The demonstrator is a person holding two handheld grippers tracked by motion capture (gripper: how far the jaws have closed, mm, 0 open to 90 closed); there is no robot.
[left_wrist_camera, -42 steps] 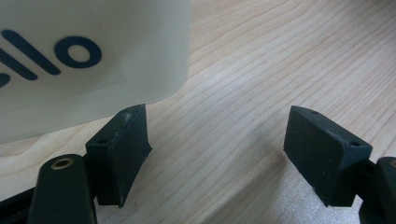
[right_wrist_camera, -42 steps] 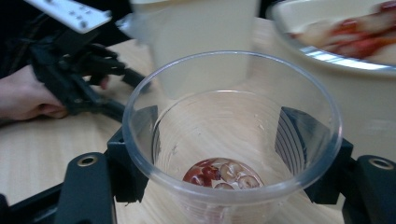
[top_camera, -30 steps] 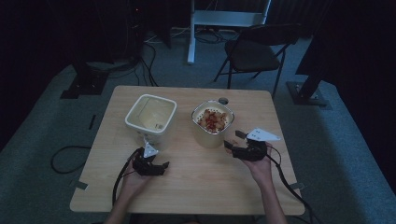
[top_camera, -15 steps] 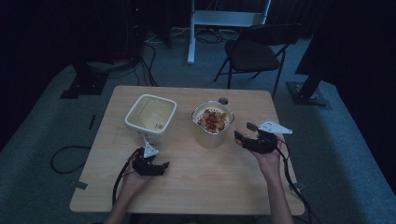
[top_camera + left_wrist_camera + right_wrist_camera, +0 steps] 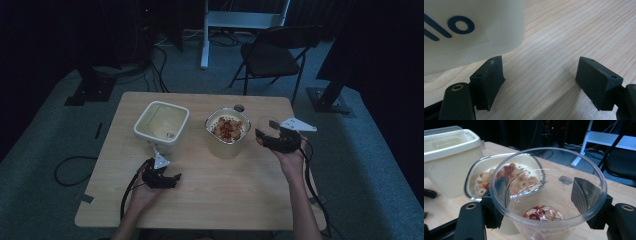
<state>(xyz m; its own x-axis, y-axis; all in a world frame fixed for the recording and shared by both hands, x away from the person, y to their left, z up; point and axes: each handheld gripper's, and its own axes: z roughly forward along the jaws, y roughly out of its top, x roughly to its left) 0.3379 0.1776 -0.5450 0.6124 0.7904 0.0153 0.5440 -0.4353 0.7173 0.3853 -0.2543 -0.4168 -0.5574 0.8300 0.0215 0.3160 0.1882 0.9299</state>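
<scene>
Cut off by the top and left edges in the left gripper view: cream tub (image 5: 471,27), its blue lettering (image 5: 447,26) too partial to read. Hidden in part behind the clear plastic cup (image 5: 549,195) in the right gripper view: cereal container (image 5: 489,175) and right gripper (image 5: 544,202) jaws, seen blurred through the wall. Cut off at the lower edge there: cup base with a few cereal pieces (image 5: 542,213). Too small and dim in the high view: cup (image 5: 265,126) outline, cereal (image 5: 228,127) detail.
</scene>
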